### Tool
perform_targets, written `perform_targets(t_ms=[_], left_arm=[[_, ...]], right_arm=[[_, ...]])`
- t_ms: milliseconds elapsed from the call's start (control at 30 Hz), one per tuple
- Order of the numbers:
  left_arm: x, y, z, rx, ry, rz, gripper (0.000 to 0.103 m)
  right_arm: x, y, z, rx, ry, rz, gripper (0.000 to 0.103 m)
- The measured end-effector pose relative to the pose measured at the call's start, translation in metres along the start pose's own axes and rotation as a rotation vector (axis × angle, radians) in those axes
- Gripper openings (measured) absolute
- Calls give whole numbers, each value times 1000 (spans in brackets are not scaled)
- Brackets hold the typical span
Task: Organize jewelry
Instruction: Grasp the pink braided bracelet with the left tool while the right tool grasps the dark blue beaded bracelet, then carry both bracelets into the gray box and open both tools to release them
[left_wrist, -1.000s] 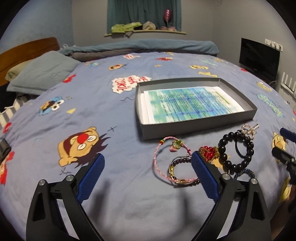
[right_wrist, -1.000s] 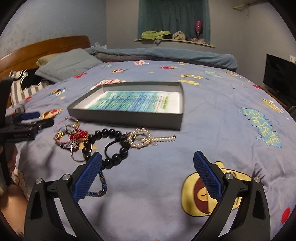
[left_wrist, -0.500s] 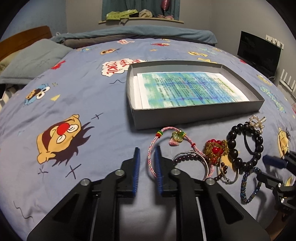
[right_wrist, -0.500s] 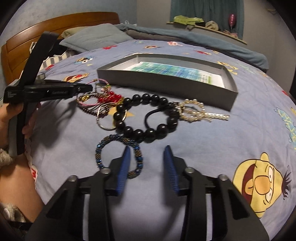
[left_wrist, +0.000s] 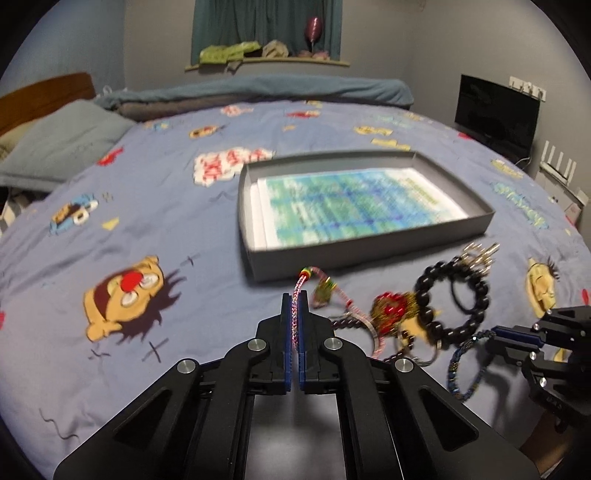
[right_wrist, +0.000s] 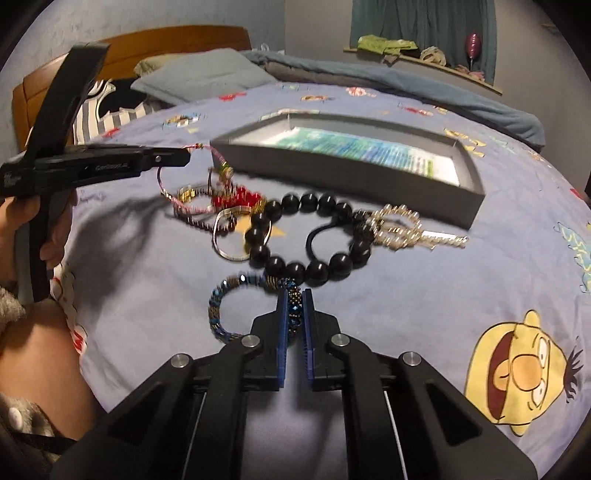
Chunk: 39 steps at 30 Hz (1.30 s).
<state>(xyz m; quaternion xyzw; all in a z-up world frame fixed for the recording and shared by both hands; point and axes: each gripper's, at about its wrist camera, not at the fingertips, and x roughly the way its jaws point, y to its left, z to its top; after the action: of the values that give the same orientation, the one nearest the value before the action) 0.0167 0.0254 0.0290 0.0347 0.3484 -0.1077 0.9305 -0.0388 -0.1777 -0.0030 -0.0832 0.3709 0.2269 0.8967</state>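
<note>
Cartoon-print bedspread carries a grey tray. Just before the tray, the left gripper pinches a pink woven bracelet; right of it, the right gripper clamps a blue beaded bracelet.

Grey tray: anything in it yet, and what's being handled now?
Nothing done: the grey tray holds only a printed sheet. In hand: left tongs pinch the pink cord bracelet; right tongs pinch the blue beaded bracelet. Left on the bedspread: black bead bracelet, red charm, silver pieces.

Cartoon-print bed, grey walls; teal curtain
</note>
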Motion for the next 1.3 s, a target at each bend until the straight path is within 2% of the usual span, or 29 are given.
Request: perform_targets(t_ms=[167,433,600,833,900,1167,1300], left_arm=[[-24,-4,18,31,-53,-8,3],[-45,2,60,40,-116,-17,3],[-43,5,92,45,-151,-29,3],[15,-2,122,102,-100,-21,3],[36,-1,129,104,-80,-39,3],[108,13,153,19,4,-185,3],[147,26,148,-15,100,-147,3]], right_arm=[[-16,-3,16,-10,-54,-13,7],[-36,-16,60,-20,-139,-47,7],[-37,-37,95,5,-186,-67,7],[-2,-78,141,68,-160,-104,7],[12,-91,149,89,-146,-107,7],[71,-125,179,120,-99,-114,7],[98,-139,186,123,-45,-137,7]])
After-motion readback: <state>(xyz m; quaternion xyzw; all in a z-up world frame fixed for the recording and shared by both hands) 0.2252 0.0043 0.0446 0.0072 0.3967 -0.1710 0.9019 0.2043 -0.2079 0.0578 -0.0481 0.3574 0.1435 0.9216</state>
